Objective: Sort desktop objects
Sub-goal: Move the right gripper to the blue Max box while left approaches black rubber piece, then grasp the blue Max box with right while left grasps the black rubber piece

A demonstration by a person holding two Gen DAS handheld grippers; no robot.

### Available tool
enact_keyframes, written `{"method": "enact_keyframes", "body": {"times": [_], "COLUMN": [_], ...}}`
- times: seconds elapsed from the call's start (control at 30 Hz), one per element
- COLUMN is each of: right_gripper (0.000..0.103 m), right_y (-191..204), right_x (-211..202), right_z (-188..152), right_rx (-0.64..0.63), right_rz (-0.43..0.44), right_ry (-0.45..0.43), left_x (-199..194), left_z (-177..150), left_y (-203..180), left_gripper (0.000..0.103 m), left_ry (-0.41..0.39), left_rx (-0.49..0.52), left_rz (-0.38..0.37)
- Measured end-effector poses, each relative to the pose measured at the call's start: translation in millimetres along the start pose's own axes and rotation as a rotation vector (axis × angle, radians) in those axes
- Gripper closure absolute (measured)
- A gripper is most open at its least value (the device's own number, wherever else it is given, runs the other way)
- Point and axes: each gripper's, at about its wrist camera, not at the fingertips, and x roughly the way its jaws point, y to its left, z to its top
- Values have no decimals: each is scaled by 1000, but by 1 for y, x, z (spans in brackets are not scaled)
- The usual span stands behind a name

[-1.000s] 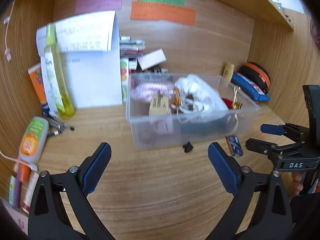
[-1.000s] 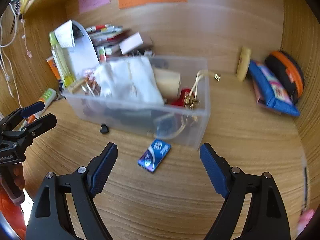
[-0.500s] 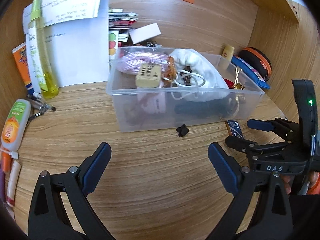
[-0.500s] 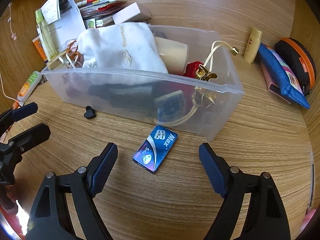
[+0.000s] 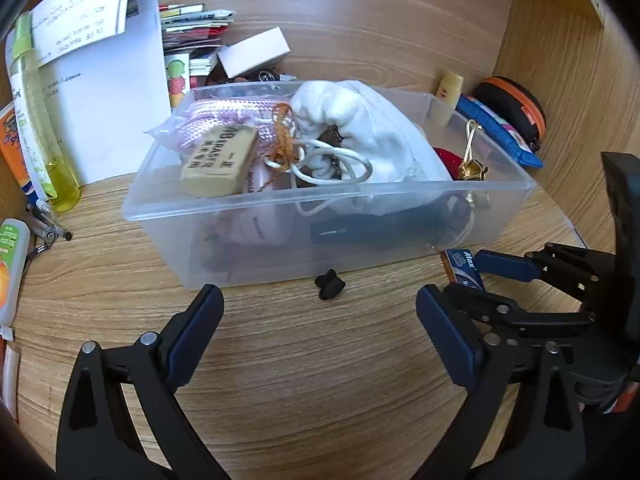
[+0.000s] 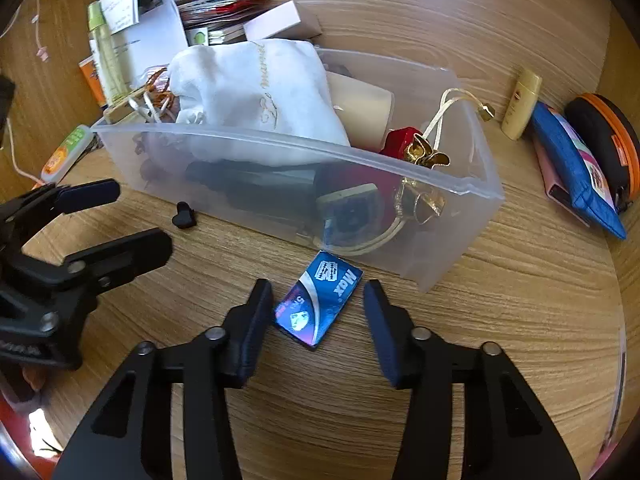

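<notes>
A small blue blade packet [image 6: 320, 300] marked "Max" lies flat on the wooden desk just in front of the clear plastic bin [image 6: 280, 142]. My right gripper [image 6: 316, 296] straddles the packet and its jaws are closing; a gap still shows at the right pad. In the left wrist view the packet [image 5: 460, 266] sits between the right gripper's fingers [image 5: 504, 266]. My left gripper [image 5: 320, 320] stands open and holds nothing, a little short of a small black heart-shaped piece [image 5: 330, 280] lying by the bin's front wall [image 5: 248, 264].
The bin holds a white cloth bag [image 6: 256, 92], a pink rope bundle [image 5: 224, 116], a tan eraser block [image 5: 220, 160] and a gold clip [image 6: 424, 156]. Bottles [image 5: 36, 120] and papers [image 5: 116, 92] stand at back left. A blue pouch [image 6: 572, 168] and an orange-rimmed case [image 6: 608, 136] lie at right.
My right gripper's jaws have narrowed around the blue packet after dropping toward it. The left gripper came closer to the bin and the black piece, jaws still wide.
</notes>
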Motion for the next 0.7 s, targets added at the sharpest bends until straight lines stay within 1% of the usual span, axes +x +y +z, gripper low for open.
{"method": "enact_keyframes", "body": {"times": [0.1, 0.13, 0.23, 0.33, 0.4, 0.5, 0.63, 0.7], "right_gripper": [70, 71, 72, 73, 75, 77, 78, 78], "right_y": [-2, -5, -11, -19, -20, -20, -22, -23], "right_x": [-1, 2, 0, -5, -4, -6, -9, -10], "right_z": [-2, -1, -2, -4, -4, -7, -11, -13], "right_rx": [-23, -29, -37, -40, -47, -68, -102, -118], "right_rz": [17, 24, 54, 85, 102, 110, 114, 118], "right_ry": [-3, -3, -5, -8, -9, -8, -7, -7], "left_x": [4, 6, 11, 15, 17, 23, 26, 27], "left_z": [2, 2, 3, 4, 4, 4, 6, 6], "left_y": [-3, -4, -5, -6, -7, -11, -17, -18], "left_gripper": [7, 10, 17, 19, 22, 27, 33, 33], "left_ry": [11, 16, 40, 55, 64, 89, 89, 92], "left_rx": [1, 2, -2, -15, -13, -6, 5, 10], "left_rz": [16, 23, 43, 61, 73, 83, 118, 129]}}
